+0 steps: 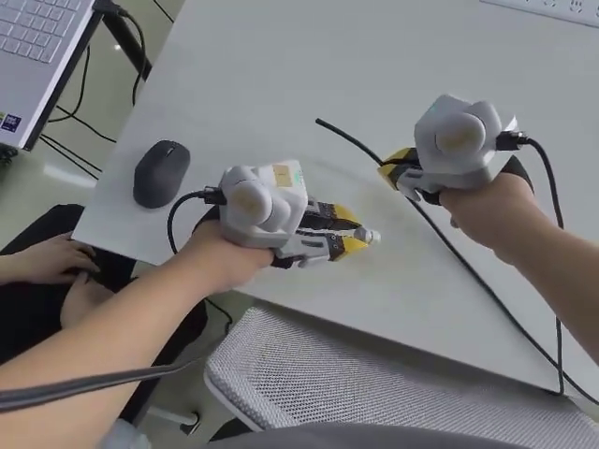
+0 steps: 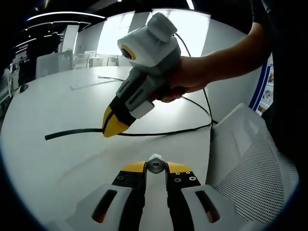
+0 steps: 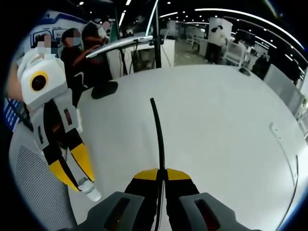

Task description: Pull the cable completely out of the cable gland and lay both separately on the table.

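Cable (image 3: 157, 125) is out of gland (image 1: 371, 237); each is held in its own tool, apart.

Gland is nipped betw. the yellow tips of the left tool (image 2: 155, 168), jaws closed on it, near the table (image 1: 281, 75) front edge. Cable is clamped in the right tool (image 3: 161, 172), jaws shut on it a bit back from its free end. That end points away; the rest trails across the table to the right. Gland & cable are well apart w/ no overlap, prob. held spread so they go down as two separate items. Pull-out looks done, laying down isn't. Next: lower each & release, keeping the gap. Gland is round and may roll, so set it further in from the edge. Mouse (image 1: 161, 173) sits at the left edge, well clear.
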